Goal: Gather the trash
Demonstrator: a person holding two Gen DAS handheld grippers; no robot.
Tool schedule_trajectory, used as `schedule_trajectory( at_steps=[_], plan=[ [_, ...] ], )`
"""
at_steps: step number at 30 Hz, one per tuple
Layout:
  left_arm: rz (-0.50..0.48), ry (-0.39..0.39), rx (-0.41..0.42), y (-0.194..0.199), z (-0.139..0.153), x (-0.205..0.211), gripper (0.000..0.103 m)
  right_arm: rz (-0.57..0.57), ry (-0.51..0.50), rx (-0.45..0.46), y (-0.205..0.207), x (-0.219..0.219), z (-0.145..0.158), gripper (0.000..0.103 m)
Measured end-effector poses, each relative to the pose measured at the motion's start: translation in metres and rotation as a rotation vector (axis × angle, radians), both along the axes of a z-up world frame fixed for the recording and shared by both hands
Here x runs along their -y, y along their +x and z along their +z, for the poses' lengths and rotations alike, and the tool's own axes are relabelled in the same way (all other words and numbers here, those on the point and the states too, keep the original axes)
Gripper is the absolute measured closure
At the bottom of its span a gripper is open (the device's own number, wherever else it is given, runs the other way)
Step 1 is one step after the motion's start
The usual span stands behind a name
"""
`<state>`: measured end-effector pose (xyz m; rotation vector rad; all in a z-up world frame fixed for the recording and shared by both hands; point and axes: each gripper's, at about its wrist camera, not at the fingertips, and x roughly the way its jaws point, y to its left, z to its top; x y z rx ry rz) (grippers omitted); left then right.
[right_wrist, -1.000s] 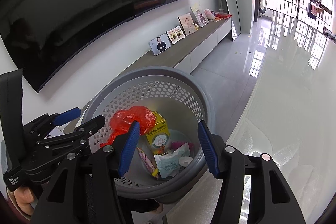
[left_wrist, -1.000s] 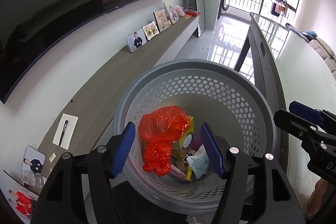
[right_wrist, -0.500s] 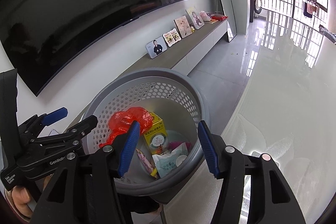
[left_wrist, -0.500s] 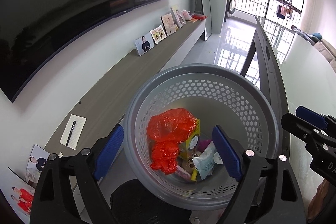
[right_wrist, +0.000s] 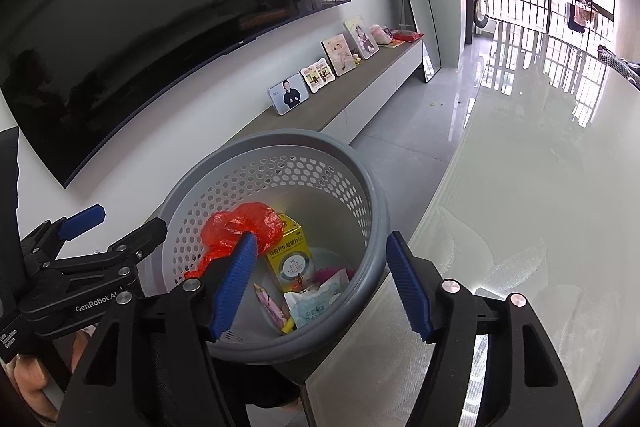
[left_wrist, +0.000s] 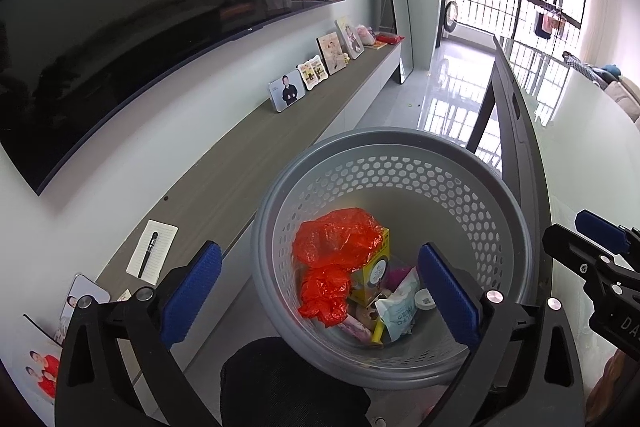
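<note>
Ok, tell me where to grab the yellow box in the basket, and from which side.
Grip the yellow box across its top end, coming straight down through the grey basket's open mouth. It stands roughly upright, its top clear. The orange bag crowds one side, wrappers its base, and the perforated wall blocks any sideways approach.

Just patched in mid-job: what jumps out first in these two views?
The grey perforated basket fills the foreground, with a crumpled red plastic bag on top of a yellow box and white wrappers inside. Both grippers hover over it with jaws opening and nothing between them. A large dark TV hangs on the wall behind.
</note>
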<state>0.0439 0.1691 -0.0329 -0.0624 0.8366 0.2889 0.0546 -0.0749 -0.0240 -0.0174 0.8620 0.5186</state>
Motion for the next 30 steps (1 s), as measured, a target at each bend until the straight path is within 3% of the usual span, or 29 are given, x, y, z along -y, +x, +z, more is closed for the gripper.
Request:
schedule_trajectory(
  at_steps=[30],
  plan=[
    [0.029, 0.029, -0.019, -0.009, 0.003, 0.004, 0.006, -0.007, 0.004, 0.007, -0.011, 0.01, 0.006, 0.036]
  ],
)
